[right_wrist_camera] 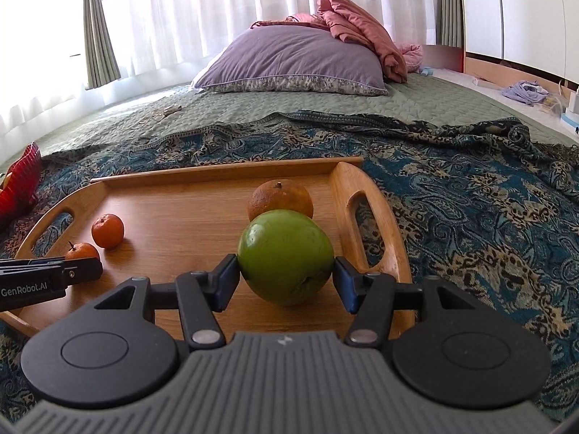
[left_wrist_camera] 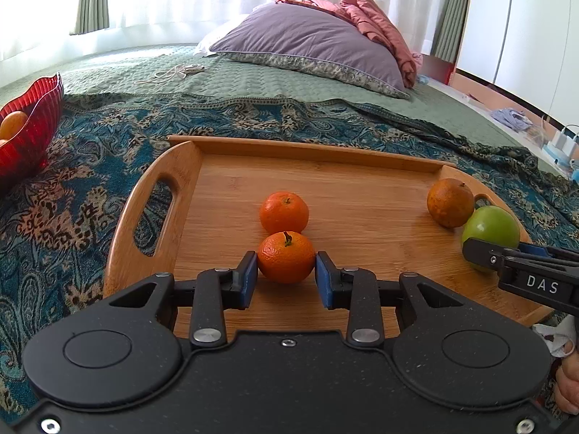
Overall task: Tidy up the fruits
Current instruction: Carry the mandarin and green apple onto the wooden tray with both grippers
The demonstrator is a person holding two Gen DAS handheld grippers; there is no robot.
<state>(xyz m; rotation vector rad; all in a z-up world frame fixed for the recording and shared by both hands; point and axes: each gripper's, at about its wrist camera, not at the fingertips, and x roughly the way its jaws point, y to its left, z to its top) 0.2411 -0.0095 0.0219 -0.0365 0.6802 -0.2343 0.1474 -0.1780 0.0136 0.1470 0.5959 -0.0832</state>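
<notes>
- The left gripper (left_wrist_camera: 286, 271) is closed on a small mandarin (left_wrist_camera: 286, 257), its blue pads touching the fruit's left and right sides, at the near middle of the wooden tray (left_wrist_camera: 362, 181).
- The right gripper (right_wrist_camera: 286, 276) is clamped on a green apple (right_wrist_camera: 286, 255) at the near right of the tray; both pads press its flanks.
- Just behind the held mandarin, touching or nearly touching it, sits a second mandarin (left_wrist_camera: 284, 212).
- Behind the apple, close to the tray's right handle slot, rests a duller, mottled orange (right_wrist_camera: 280, 199).
- The tray lies on a teal paisley blanket (left_wrist_camera: 72, 199).
- Far left, a red ribbed bowl (left_wrist_camera: 32, 126) holds orange fruit (left_wrist_camera: 13, 124).
- Farther off, a purple pillow (left_wrist_camera: 307, 39) lies on a green quilt (left_wrist_camera: 253, 79), with a crumpled pink cover (left_wrist_camera: 372, 18) behind it.
</notes>
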